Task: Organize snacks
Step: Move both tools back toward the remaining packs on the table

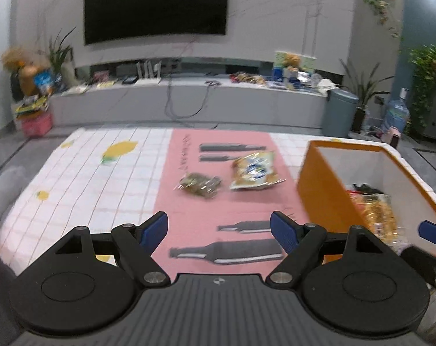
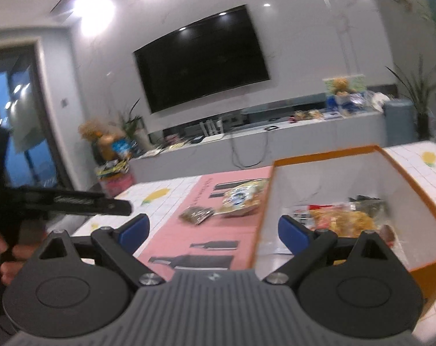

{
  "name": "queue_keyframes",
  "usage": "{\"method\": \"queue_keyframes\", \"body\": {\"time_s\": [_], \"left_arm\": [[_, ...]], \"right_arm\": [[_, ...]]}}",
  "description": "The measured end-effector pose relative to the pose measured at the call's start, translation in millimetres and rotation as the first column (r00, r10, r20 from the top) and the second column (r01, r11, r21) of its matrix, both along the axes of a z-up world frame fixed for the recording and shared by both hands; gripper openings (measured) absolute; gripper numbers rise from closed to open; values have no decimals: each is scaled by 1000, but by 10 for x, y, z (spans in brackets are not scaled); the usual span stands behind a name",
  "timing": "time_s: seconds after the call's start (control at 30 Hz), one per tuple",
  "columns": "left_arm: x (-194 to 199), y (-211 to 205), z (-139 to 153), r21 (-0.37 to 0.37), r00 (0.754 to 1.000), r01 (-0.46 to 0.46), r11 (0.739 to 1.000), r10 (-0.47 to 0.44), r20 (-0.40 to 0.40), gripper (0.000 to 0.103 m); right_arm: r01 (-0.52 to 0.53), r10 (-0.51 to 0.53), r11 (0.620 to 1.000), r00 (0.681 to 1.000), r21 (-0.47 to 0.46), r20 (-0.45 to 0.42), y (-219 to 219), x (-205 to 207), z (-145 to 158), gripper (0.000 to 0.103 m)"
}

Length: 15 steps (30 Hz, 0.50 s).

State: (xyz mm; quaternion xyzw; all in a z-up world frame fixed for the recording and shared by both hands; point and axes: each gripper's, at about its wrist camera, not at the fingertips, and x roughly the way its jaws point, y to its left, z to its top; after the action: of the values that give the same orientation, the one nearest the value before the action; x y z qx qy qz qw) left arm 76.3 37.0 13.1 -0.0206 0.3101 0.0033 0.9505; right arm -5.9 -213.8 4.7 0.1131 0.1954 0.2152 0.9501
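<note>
From my left wrist view, my left gripper [image 1: 219,227] has its jaws wide apart with nothing between them, above a pink mat [image 1: 189,219] printed with grey bottle shapes. A line of writing runs along the mat's far left edge, too blurred to read. On the mat lie two loose snacks: a small clear packet of dark brownish pieces [image 1: 199,185] and, just right of it, a yellow bag with a blue-and-white label [image 1: 254,170] whose print I cannot make out. The mat lies on a tabletop [image 1: 73,178] covered in a white grid cloth with lemon prints. At the right stands an orange box with white inner walls [image 1: 318,184], and inside it a yellow crinkled packet [image 1: 376,210] lies against darker wrappers.

From my right wrist view, my right gripper [image 2: 213,229] likewise has its jaws spread and empty, with one fingertip in front of the box [image 2: 287,184]. Inside the box are yellow, red and dark packets [image 2: 341,219], their labels unreadable. The two loose snacks lie on the mat just left of the box.
</note>
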Motion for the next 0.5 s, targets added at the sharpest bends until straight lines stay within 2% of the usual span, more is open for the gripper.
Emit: {"method": "queue_keyframes", "body": {"time_s": [0.17,0.27,0.33,0.5], "left_arm": [[9,337,-141,-43,999,-36,998,34,-36,94],[44,440,-208,-39,998,-49,998,47,-37,94],[106,491,-258,-48,998,-53,997,51,-41,94],[380,556,-422,-42,997,-56,998,54,-60,94]], "right_arm": [[-40,43,990,999,-133,22,361,26,-15,94],[-58,46,990,994,-126,-102,452,229,-55,94],[-42,26,991,991,-123,-134,472,295,-81,94],[50,-75,975,991,-216,-109,503,467,-59,95]]}}
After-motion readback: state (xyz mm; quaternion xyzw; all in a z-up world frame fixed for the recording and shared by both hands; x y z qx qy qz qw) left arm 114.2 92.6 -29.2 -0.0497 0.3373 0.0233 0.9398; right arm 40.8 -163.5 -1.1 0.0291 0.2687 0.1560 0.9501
